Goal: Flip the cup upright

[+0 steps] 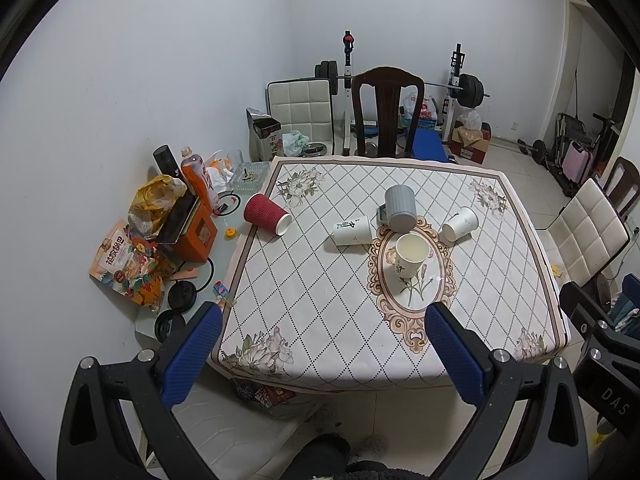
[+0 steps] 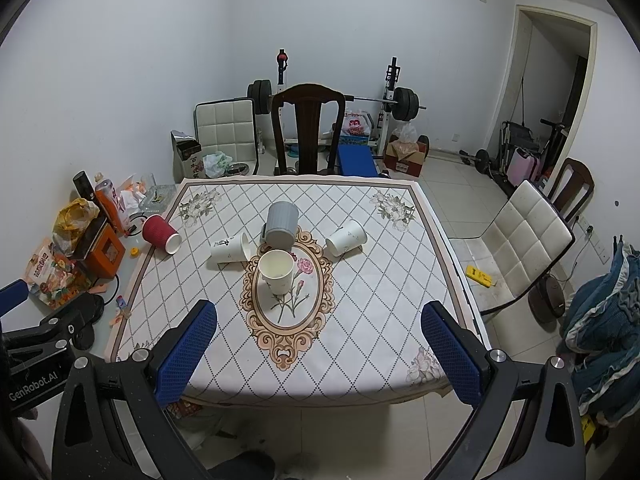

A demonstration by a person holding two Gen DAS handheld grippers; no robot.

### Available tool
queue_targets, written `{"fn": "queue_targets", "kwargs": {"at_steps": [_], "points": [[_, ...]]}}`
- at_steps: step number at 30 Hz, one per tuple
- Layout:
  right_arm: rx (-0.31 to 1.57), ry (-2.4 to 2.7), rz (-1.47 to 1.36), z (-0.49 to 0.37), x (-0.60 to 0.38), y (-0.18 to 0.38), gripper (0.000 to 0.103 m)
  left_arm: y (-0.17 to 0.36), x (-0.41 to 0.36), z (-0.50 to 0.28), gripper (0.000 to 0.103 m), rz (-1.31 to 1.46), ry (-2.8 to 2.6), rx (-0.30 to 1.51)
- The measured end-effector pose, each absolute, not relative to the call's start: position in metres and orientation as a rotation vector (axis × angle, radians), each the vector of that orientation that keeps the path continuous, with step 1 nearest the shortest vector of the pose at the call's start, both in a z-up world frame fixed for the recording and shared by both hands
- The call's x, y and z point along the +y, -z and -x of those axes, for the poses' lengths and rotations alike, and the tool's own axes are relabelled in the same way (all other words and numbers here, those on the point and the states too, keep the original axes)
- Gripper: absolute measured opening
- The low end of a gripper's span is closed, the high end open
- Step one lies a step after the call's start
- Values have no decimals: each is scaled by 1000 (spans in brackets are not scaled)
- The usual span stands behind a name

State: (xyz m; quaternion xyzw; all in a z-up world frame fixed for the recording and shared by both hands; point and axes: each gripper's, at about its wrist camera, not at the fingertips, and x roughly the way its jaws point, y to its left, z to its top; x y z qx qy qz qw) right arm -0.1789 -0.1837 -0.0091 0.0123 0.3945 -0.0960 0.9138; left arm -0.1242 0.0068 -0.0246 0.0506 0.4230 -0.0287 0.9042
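A white paper cup (image 1: pixel 411 254) (image 2: pixel 276 270) stands upright on the table's oval medallion. A second white cup (image 1: pixel 352 230) (image 2: pixel 229 249) lies on its side to its left. A third white cup (image 1: pixel 460 224) (image 2: pixel 346 237) lies on its side to the right. A red ribbed cup (image 1: pixel 266 213) (image 2: pixel 160 233) lies on its side at the left edge. A grey mug (image 1: pixel 400 206) (image 2: pixel 281 224) stands upside down behind the upright cup. My left gripper (image 1: pixel 324 344) and right gripper (image 2: pixel 320 344) are open and empty, held back over the table's near edge.
The table (image 1: pixel 320 320) has a diamond-pattern cloth. Snack bags, an orange box (image 1: pixel 196 236) and bottles crowd a side surface on the left. A dark chair (image 1: pixel 387 112) stands behind the table, a white chair (image 2: pixel 524 248) to the right. A weight bench stands by the far wall.
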Motion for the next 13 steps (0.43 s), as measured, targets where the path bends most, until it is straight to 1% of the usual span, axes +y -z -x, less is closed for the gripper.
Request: {"fn": "queue_targets", "kwargs": {"at_steps": [13], "points": [[813,198,-25,179,-184,9,103,25,9,128,103,-100,63,877]]}}
